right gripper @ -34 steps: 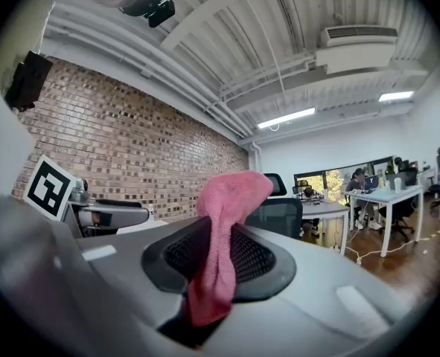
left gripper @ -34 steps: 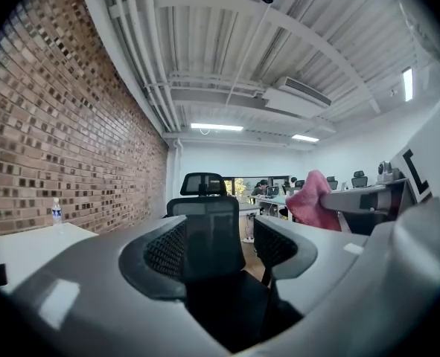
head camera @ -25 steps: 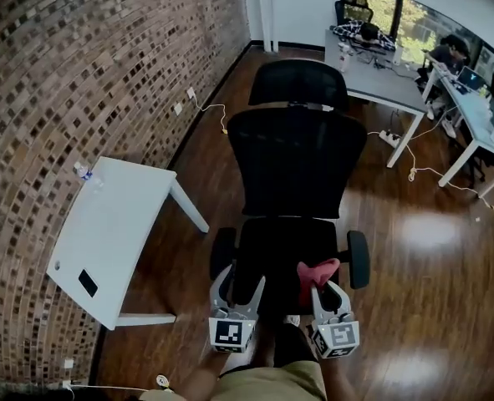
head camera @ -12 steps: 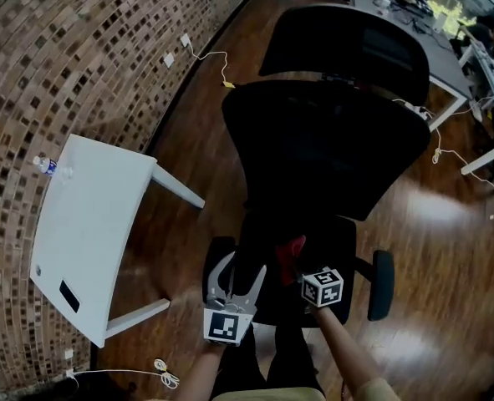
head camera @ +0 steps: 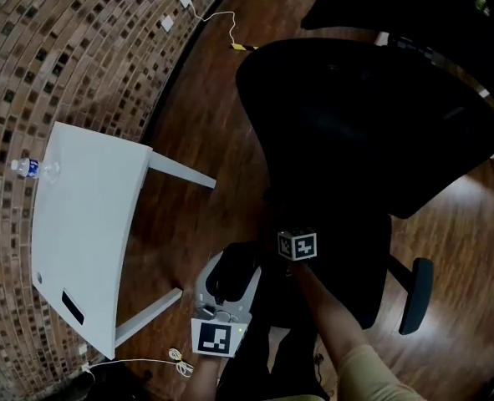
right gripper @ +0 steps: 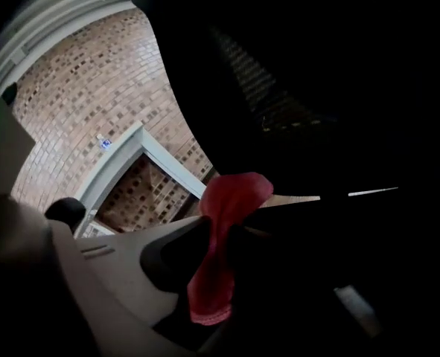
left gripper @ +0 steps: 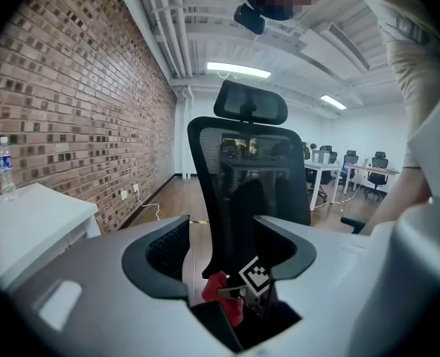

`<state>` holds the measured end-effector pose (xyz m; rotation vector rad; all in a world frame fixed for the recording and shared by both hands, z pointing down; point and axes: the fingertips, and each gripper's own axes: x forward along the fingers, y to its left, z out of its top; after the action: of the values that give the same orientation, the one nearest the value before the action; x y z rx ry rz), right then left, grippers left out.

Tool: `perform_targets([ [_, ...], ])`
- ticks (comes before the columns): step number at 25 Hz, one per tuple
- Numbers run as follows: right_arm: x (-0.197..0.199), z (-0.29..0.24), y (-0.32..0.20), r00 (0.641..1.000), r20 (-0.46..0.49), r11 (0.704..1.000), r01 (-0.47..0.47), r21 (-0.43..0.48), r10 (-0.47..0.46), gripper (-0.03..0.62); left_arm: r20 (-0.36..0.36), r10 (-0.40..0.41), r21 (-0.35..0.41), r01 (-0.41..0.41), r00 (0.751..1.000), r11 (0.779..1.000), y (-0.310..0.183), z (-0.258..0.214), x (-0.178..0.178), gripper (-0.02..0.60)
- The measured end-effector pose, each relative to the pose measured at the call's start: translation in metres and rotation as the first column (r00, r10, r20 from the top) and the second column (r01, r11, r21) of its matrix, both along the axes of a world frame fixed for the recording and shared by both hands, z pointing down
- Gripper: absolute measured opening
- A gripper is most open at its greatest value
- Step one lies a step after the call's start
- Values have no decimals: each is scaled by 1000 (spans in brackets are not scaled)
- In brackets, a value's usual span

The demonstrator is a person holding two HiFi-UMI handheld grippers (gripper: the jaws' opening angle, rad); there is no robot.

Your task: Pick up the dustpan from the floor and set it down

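The right tool (right gripper: 218,236) is pinching a red cloth (right gripper: 234,195) above the black chair (head camera: 372,124) seat. The left tool (head camera: 232,272) is hovering with jaws wide and empty, by that chair's armrest (dustpan's place cannot be told).

Brick wall (head camera: 29,57), dark wood floor (head camera: 205,132), white table (head camera: 79,224), black office chair (head camera: 364,124)

- Wooden floor (head camera: 198,140) – dark brown planks, fills the centre of the head view.
- White table (head camera: 79,224), left of frame, stands on the floor; a water bottle (head camera: 31,169) and a flat dark rectangle (head camera: 73,307) lie on its top.
- Black office chair (head camera: 364,132) stands on the floor, right of centre.
- White cable (head camera: 159,359) – lower left, on the floor.
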<state>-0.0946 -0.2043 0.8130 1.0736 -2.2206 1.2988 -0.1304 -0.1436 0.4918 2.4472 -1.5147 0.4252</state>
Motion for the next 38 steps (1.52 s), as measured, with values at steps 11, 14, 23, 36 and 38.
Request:
perform_targets([
  [11, 239, 38, 47, 854, -482, 968, -247, -43, 196, 83, -37, 107, -51, -109, 994, 993, 2, 16, 54, 239],
  [14, 330, 26, 62, 761, -620, 967, -255, -19, 189, 81, -67, 144, -56, -148, 987, 987, 12, 16, 81, 239],
  [23, 337, 4, 54, 774, -583, 957, -290, 19, 246, 81, -62, 103, -80, -108, 993, 991, 29, 27, 72, 239],
  [36, -20, 4, 37, 997, -74, 1000, 1, -5, -1, 78, -5, 56, -62, -56, 998, 997, 46, 32, 18, 238],
  [38, 7, 8, 36, 984, -176, 999, 23, 28, -18, 78, 12, 63, -54, -62, 998, 997, 49, 39, 21, 224],
])
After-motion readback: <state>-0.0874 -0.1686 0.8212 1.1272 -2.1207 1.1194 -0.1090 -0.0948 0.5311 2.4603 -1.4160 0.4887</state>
